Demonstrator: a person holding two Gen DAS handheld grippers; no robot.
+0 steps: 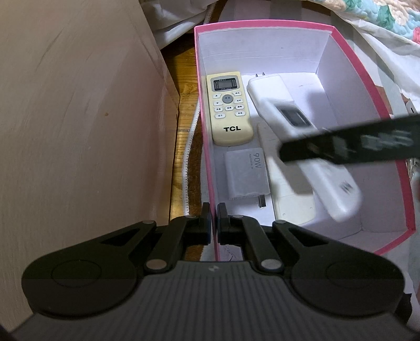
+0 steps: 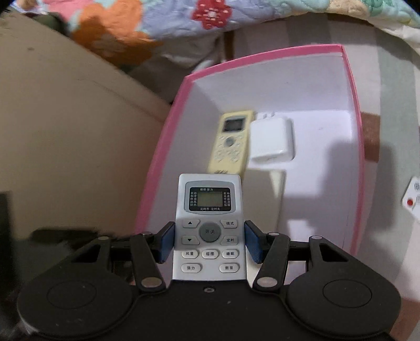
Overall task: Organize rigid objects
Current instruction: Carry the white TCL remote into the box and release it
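Note:
A pink box (image 1: 207, 157) with a white inside holds a yellow TCL remote (image 1: 229, 110), a grey 90W charger (image 1: 246, 173), a white plug charger (image 1: 265, 86) and another white device (image 1: 291, 207). My left gripper (image 1: 214, 220) is shut on the box's left wall, one finger on each side of it. My right gripper (image 2: 210, 241) is shut on a white remote (image 2: 210, 225) with its blue pads on the remote's sides, and holds it over the pink box (image 2: 168, 123). The yellow remote (image 2: 231, 141) and white charger (image 2: 271, 140) lie beyond it. The left wrist view shows the held remote (image 1: 333, 183) blurred, crossed by a black finger (image 1: 354, 147) of the right gripper.
A beige panel (image 1: 78, 118) stands close on the box's left. A strip of wooden floor and a white cord (image 1: 187, 157) run between them. A floral quilt (image 2: 183, 15) hangs behind the box. A small white device with a red button (image 2: 410, 199) lies right of it.

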